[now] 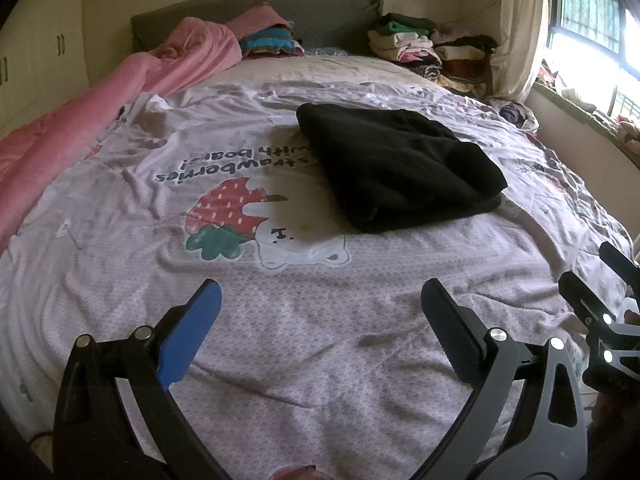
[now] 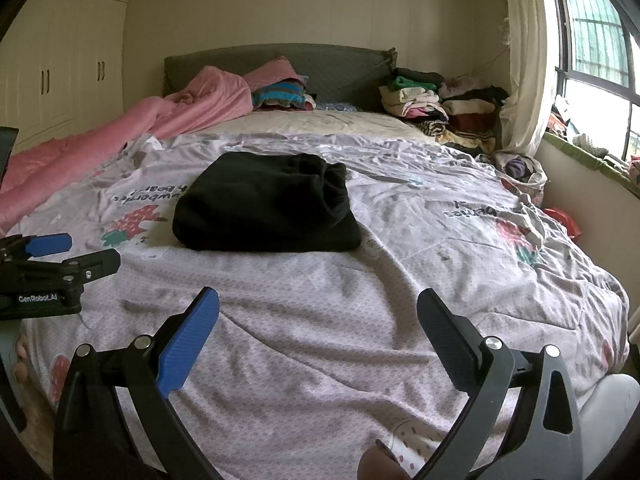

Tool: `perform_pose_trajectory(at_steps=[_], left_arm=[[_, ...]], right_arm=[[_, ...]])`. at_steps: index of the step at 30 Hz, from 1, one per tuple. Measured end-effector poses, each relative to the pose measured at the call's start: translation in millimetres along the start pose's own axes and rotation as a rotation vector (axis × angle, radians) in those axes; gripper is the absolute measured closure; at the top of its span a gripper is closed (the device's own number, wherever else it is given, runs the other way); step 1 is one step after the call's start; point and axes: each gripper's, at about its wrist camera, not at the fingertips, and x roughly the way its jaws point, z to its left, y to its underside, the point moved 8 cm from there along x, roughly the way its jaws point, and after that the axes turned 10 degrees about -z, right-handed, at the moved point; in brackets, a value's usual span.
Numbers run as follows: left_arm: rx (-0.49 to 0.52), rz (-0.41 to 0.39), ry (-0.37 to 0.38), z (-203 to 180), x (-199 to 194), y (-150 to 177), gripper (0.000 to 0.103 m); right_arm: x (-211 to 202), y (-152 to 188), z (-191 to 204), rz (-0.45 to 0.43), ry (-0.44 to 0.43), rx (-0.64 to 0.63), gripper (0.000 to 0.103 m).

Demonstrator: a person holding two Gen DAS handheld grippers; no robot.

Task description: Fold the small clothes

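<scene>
Black garment point(image 2: 266, 204) lies folded on the bed point(image 2: 400, 320), ahead of both grippers; left gripper point(image 1: 320, 320) and right gripper point(image 2: 318, 320) have jaws apart, empty, roughly equally near.

The bed point(image 2: 320, 340) carries a pale printed quilt, with a grey headboard point(image 2: 280, 64) against a cream wall point(image 2: 280, 4). White wardrobes point(image 2: 68, 60) stand at left. At right, daylight enters a barred window point(image 2: 596, 48) beside a cream curtain point(image 2: 524, 60).
</scene>
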Motion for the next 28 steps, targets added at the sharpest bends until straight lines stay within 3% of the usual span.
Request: perform_pose_trajectory(at_steps=[11, 19, 24, 27, 28], left_arm=[[0.009, 0.008, -0.028, 4, 0, 0, 0.009], [-0.003, 0.038, -0.106, 20, 6, 3, 0.009], [-0.11, 0.076, -0.111, 68, 15, -4, 0.009], [-0.182, 0.06, -0.213, 151, 16, -26, 0.009], [-0.22, 0.042, -0.27, 195, 13, -35, 0.009]], right_arm=[[0, 2, 0, 0.005, 0.004, 0.004, 0.004], [0, 5, -34, 0.023, 0.1, 0.074, 0.004], [-17, 18, -121, 0.049, 0.308, 0.162, 0.004], [-43, 43, -220, 0.084, 0.53, 0.25, 0.005], [-51, 53, -246, 0.103, 0.596, 0.267, 0.004]])
